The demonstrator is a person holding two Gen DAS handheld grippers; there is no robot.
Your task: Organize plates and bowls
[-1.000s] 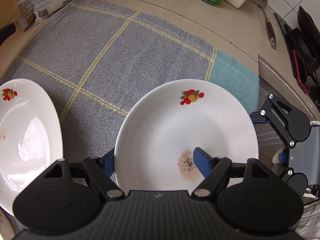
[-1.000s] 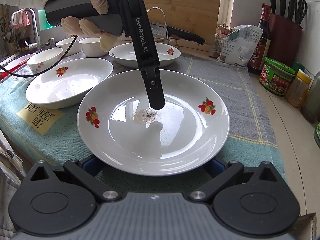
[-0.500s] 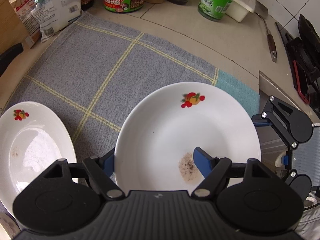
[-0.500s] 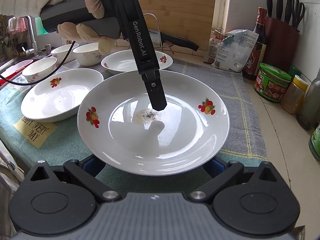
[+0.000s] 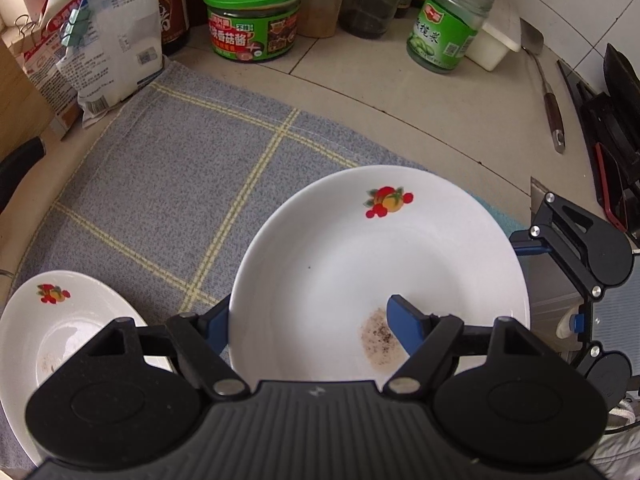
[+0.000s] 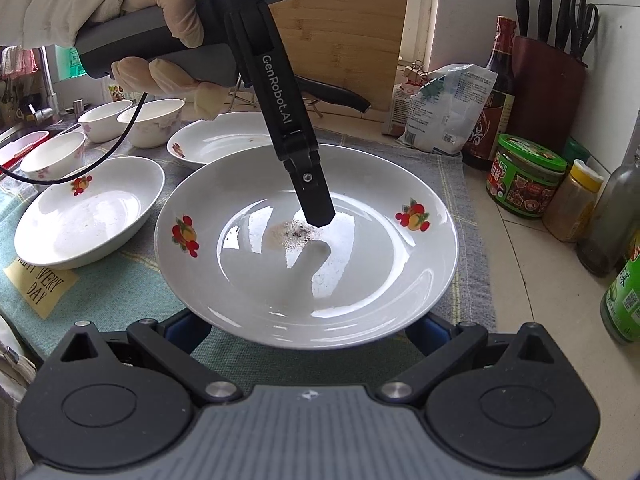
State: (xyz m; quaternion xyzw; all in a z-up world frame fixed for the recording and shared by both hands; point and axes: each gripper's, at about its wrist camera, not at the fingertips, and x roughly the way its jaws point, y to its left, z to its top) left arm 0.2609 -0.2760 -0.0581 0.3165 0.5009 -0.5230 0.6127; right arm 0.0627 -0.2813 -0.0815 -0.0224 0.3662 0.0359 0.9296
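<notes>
Your left gripper (image 5: pixel 308 320) is clamped on the rim of the stained plate (image 6: pixel 360 280), one finger (image 5: pixel 404 322) inside by the stain, one underneath, holding it above the grey cloth (image 5: pixel 180 184). Your right gripper (image 6: pixel 304 330) is spread wide under the plate's near edge, gripping nothing.

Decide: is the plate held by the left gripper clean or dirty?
Dirty. The plate has a brownish, dark-specked smear at its centre, beside the left gripper's finger.

green-lidded jar (image 5: pixel 253 16), knife block (image 6: pixel 546 84) (right), cloth (image 5: pixel 180 184)
</notes>
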